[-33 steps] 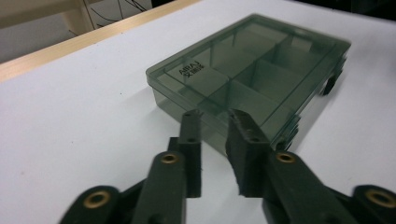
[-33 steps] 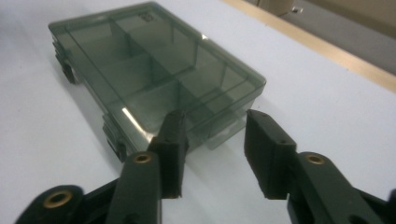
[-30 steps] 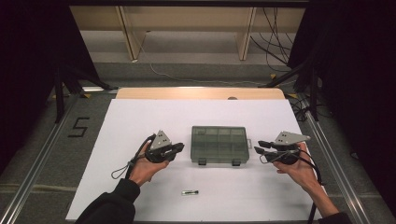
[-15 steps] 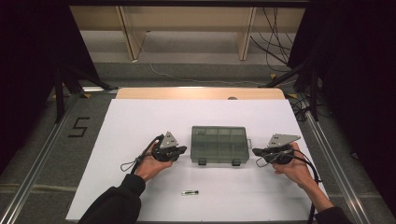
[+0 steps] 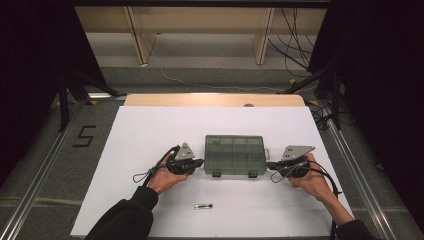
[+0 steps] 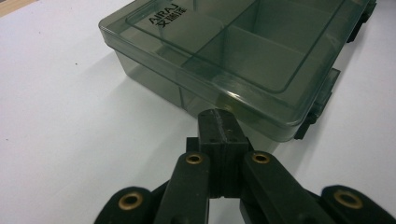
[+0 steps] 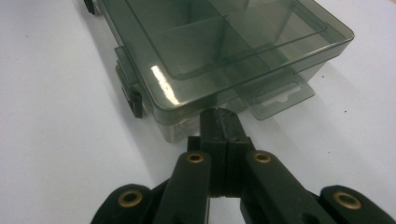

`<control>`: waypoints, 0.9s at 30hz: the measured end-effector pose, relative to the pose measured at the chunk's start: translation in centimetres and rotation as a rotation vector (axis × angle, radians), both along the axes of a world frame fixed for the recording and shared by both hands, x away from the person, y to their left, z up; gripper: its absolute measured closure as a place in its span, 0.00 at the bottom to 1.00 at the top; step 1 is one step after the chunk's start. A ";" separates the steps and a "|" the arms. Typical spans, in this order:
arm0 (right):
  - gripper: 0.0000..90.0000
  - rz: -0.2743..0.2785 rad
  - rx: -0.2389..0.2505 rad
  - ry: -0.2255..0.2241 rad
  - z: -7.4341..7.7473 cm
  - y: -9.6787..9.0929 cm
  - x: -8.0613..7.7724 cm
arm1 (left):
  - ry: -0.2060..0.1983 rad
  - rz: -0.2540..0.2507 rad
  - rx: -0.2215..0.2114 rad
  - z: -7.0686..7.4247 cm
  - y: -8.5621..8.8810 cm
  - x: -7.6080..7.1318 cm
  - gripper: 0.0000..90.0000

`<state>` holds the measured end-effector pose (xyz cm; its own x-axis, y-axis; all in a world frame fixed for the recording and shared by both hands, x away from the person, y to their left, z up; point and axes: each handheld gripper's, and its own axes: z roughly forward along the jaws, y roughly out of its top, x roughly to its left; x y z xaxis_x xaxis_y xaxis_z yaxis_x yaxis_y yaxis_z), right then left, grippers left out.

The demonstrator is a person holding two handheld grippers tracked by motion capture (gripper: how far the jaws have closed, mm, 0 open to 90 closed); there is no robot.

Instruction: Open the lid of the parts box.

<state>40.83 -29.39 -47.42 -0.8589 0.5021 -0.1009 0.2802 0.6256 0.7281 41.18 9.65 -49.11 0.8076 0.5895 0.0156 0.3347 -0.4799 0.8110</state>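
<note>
Since both grippers sit pressed together, pinching nothing, w/ tips at the two short ends of the organizer box (image 5: 235,154), looks like a two-sided squeeze or push is in hand. Box lies flat on the white surface (image 5: 150,130), lid down, two latches (image 5: 216,173) on its near long side. Left gripper (image 5: 198,163) at box's left end, tip at or just off the lower wall; contact can't be told. Right gripper (image 5: 272,165) at box's right end, just by the clear hang tab (image 7: 280,95). Small dark part (image 5: 203,206) lies well apart, nearer the person than the box.

Handling, by judgement: thin smoky plastic, stiff but light, compartments seem empty. Glossy walls, so prob. slippery; likely to skate on the surface if pushed from one end. Best hold: squeeze low on both end walls, or nip the lid rim. Avoid the tab, flimsy.
</note>
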 end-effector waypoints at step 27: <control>1.00 -0.052 0.161 -0.165 2.9 0.8 1.2 | -0.084 0.020 -0.124 4.3 -0.5 0.5 0.99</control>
<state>42.07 -28.63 -44.56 -0.8101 0.5659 -0.1533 0.1773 0.4858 0.8559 41.73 9.18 -44.84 0.7946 0.6070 0.0085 0.2715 -0.3679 0.8893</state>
